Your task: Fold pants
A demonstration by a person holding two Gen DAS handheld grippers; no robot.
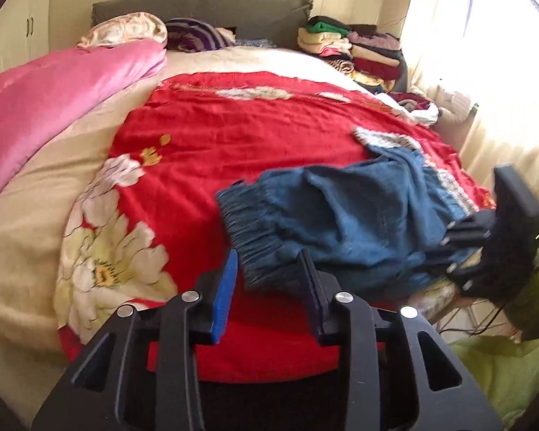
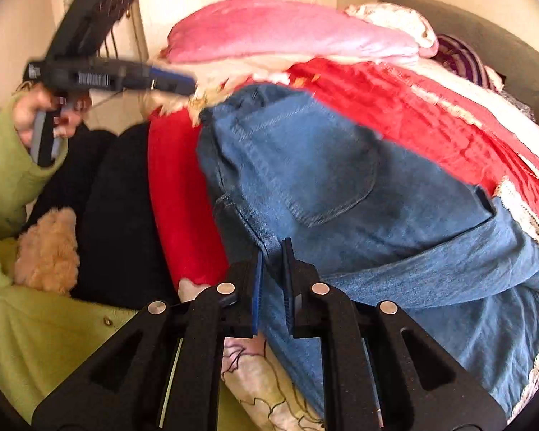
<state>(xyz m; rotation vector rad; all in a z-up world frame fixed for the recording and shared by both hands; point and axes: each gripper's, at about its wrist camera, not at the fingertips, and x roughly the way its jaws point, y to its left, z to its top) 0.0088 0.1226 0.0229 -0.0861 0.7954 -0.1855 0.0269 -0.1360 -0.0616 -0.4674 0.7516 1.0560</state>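
Observation:
Blue denim pants (image 1: 345,215) with a frayed hem lie bunched on the red flowered bedspread (image 1: 233,136), near the bed's front right corner. My left gripper (image 1: 269,269) is open, its fingers just at the frayed hem, nothing between them. In the right wrist view the pants (image 2: 341,186) fill the middle, back pocket up. My right gripper (image 2: 273,262) is shut on a fold of the denim at the pants' near edge. The right gripper also shows in the left wrist view (image 1: 460,248), and the left gripper shows in the right wrist view (image 2: 176,80), blurred.
A pink quilt (image 1: 54,100) lies along the bed's left side. Stacked folded clothes (image 1: 359,50) sit at the headboard's right. A bright curtained window (image 1: 485,54) is at the right. The person's green sleeve (image 2: 14,165) and black-clad legs (image 2: 118,215) are beside the bed.

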